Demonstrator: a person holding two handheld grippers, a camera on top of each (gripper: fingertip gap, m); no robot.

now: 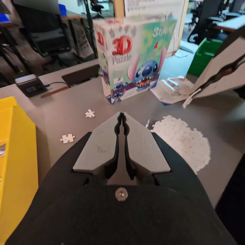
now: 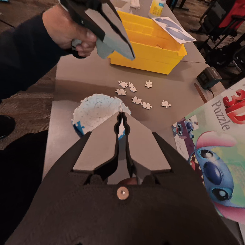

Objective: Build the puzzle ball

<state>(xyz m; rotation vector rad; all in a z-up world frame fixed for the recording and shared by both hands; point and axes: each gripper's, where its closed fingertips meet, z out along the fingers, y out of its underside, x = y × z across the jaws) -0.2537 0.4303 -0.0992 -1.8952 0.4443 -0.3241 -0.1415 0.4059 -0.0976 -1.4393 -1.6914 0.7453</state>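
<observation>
The half-built puzzle ball (image 2: 95,112) lies like an open bowl on the grey table, white inside with blue on its outer edge; it also shows in the left wrist view (image 1: 179,143). My right gripper (image 2: 121,114) is shut on a white puzzle piece (image 2: 120,106), seen edge-on, just above the bowl's right rim. In the left wrist view the right gripper (image 1: 194,92) holds that piece (image 1: 188,98) above the table. My left gripper (image 1: 121,114) is shut with nothing visible in it, raised to the left of the bowl. Several loose white pieces (image 2: 136,100) lie beyond the bowl.
A yellow bin (image 2: 152,58) stands at the table's left end. The puzzle box (image 1: 132,59) stands upright behind the work area, with a flat sheet (image 1: 172,90) beside it. A small black device (image 2: 208,77) and cable sit near the far edge. A person's hand (image 2: 69,29) holds the left gripper (image 2: 131,57). The tips of one gripper are about 12 centimetres away from the tips of the other.
</observation>
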